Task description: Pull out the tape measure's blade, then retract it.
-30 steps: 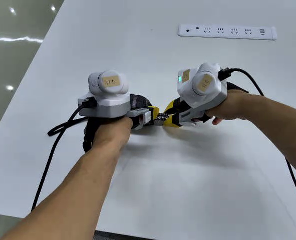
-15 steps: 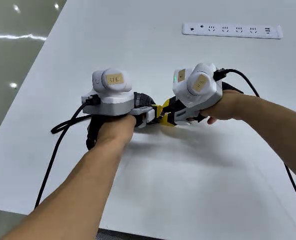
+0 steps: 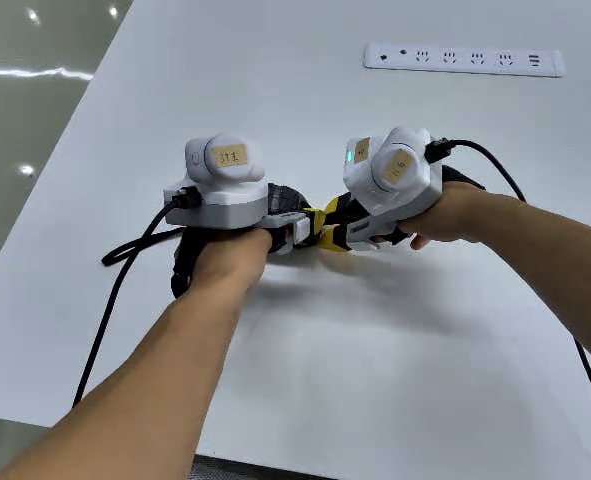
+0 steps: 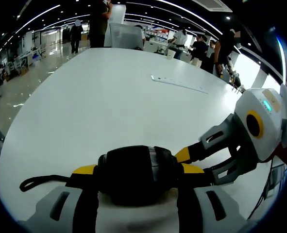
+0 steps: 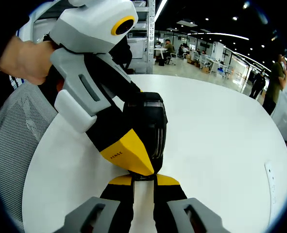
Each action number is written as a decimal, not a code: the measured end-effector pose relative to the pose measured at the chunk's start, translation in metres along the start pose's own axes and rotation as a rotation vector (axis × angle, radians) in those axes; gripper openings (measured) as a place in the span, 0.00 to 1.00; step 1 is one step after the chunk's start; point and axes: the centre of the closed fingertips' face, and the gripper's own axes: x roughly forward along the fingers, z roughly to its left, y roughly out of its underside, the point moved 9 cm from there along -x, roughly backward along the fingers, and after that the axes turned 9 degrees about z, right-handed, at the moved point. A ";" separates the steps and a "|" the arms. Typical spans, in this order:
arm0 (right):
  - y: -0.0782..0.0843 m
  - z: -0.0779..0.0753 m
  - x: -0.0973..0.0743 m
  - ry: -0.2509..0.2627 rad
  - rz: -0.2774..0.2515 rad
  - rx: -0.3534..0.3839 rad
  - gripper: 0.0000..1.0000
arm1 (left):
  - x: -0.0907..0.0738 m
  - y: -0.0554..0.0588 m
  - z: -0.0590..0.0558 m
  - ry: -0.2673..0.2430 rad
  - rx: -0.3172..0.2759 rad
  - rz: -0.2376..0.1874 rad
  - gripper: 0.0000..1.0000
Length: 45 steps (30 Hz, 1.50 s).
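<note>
Though tan stickers [image 3: 231,155] on both grippers bear writing, none is legible. The left gripper [image 4: 138,171] clamps the tape measure [image 4: 136,162] over the table [image 3: 375,340]. The right gripper [image 5: 144,180], jaws nearly closed, touches its mouth, and whether it holds anything is unclear.

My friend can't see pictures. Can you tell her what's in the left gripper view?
The left gripper clamps a black tape measure between its yellow-tipped jaws, over a big white table. The right gripper reaches in from the right and meets the tape measure's side. A white power strip lies farther back on the table.
</note>
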 end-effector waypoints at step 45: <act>0.028 0.013 -0.039 0.059 -0.041 0.084 0.26 | -0.016 0.004 -0.002 0.047 0.094 -0.001 0.71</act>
